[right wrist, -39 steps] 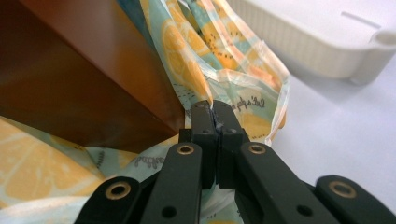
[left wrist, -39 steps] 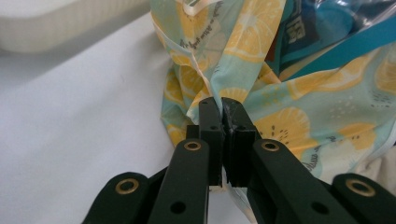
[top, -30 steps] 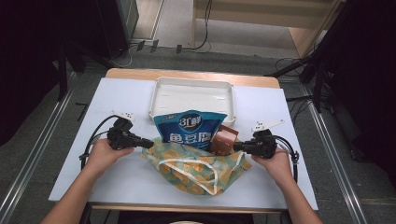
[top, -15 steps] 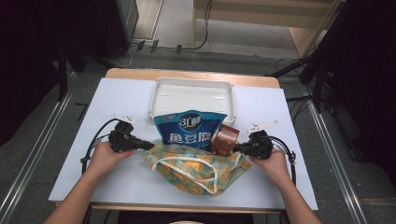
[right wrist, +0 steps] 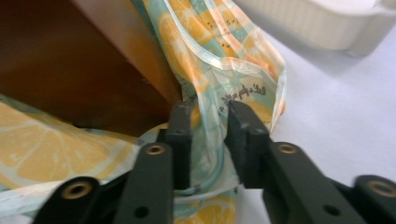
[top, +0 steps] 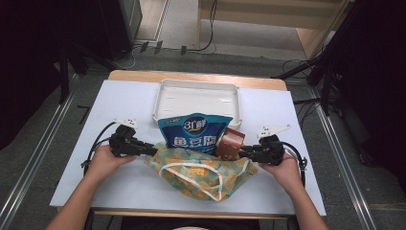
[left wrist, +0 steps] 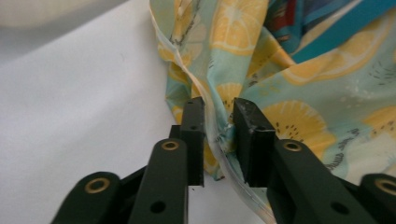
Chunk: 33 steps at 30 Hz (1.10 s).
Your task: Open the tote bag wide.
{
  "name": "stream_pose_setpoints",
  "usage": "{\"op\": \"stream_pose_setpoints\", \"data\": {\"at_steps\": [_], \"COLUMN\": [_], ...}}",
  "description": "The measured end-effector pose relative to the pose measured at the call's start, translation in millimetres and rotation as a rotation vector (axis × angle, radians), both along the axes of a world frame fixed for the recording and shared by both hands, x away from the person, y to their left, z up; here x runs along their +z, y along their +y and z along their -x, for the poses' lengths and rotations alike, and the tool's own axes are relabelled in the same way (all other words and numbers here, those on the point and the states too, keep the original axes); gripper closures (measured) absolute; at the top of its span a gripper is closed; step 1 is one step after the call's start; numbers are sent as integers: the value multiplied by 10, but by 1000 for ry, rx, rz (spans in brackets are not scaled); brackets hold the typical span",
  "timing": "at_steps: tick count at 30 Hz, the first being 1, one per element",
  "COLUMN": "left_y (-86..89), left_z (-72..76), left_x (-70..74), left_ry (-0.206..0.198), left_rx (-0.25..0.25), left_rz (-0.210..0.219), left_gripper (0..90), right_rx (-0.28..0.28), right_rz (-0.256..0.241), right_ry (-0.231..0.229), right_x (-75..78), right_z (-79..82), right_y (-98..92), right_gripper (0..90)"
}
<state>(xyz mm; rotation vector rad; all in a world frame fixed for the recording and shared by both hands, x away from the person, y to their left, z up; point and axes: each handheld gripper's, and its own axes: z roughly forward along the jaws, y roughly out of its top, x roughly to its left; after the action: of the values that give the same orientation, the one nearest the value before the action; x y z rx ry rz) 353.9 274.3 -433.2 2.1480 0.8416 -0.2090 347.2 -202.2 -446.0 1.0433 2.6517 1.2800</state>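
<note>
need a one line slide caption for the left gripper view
Left gripper pinching the white-trimmed edge of a lemon-print fabric bag on the white table, blue packet inside.

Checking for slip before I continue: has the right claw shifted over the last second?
Yes, slightly. The right claw has crept inward toward the brown box, judged against the white tray, pinching the lemon-print bag.

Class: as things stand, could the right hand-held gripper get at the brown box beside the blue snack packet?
Probably not yet: the right hand-held gripper is shut on the lemon-print cloth bag. The brown box sits right beside it, unobstructed.
</note>
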Motion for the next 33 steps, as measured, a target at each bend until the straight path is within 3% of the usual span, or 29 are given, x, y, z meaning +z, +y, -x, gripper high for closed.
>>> {"op": "stream_pose_setpoints", "data": {"at_steps": [5,7,9,10,11,15,23,28,29,33], "left_y": [46,91,119,128,128,53,-140,-273,-309,-367], "left_z": [36,59,60,65,71,121,216,234,231,218], "left_x": [103,157,275,317,365,481,578,564,547,500], "left_ry": [-37,-75,-96,-105,-99,-95,-82,-88,-86,-73], "left_rx": [8,21,10,10,4,-29,-82,-119,-131,-141], "left_rz": [42,63,41,54,69,61,58,47,45,37], "left_gripper": [479,458,450,450,450,451,423,400,398,387], "right_rx": [-10,-11,-9,-9,-7,5,64,112,146,171], "right_rz": [-36,-47,-60,-59,-61,-70,-80,-73,-78,-71], "right_ry": [-16,-28,-42,-43,-53,-73,-88,-70,-89,-85], "right_x": [99,162,212,247,281,427,647,681,665,625], "right_z": [42,64,80,91,97,122,271,375,421,451], "right_y": [-58,-74,-80,-80,-79,-88,-62,-34,-10,38], "right_gripper": [621,601,592,591,591,592,574,543,511,441]}}
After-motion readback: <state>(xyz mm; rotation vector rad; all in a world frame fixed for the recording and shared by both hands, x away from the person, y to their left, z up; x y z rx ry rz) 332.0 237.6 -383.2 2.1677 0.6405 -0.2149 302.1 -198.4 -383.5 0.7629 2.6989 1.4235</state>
